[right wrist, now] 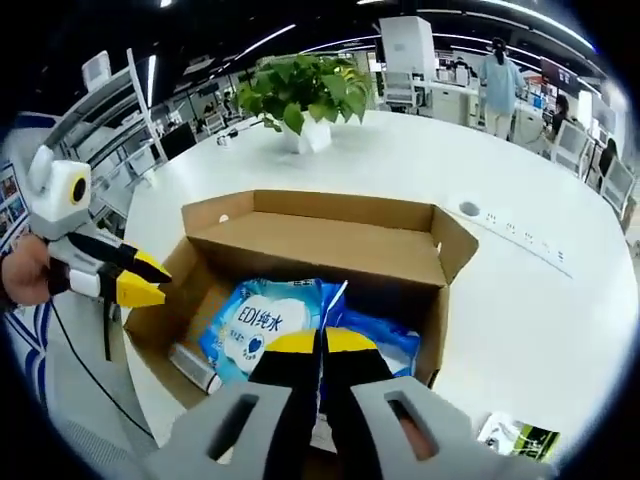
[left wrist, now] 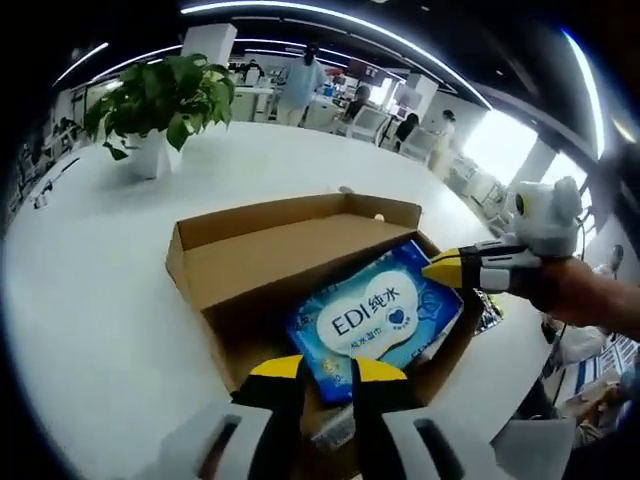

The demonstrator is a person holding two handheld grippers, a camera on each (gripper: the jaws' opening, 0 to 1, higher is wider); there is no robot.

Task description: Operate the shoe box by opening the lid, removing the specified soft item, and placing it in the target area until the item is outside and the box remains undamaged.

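One shoe box (left wrist: 300,270) is sitting open on the white table (left wrist: 90,300), straight ahead of both tools, its lid flaps standing up on the far side. You are looking at one blue wet-wipe pack (left wrist: 375,320) lying flat on the box floor, printed face up; in the right gripper view the same pack (right wrist: 262,322) is lying just beyond your jaw tips, with a second blue edge showing to its right, though you cannot tell whether that is another pack. One small white tube-like item (right wrist: 195,368) is lying on the box floor to the left of the pack.

Two grippers are working here. Your left gripper (left wrist: 325,368) is hanging above the near wall of the box with its yellow-tipped jaws nearly together, only a narrow gap between them, and nothing is sitting in that gap. Your right gripper (right wrist: 320,342) is hovering over the pack's right edge, jaws pressed almost closed; whether they are pinching the wrapper you cannot tell.

One potted plant (left wrist: 160,105) is standing on the table well beyond the box. Several people are standing among desks in the far background. One small printed packet (right wrist: 515,437) is lying on the table to the right of your right gripper, apart from the box.
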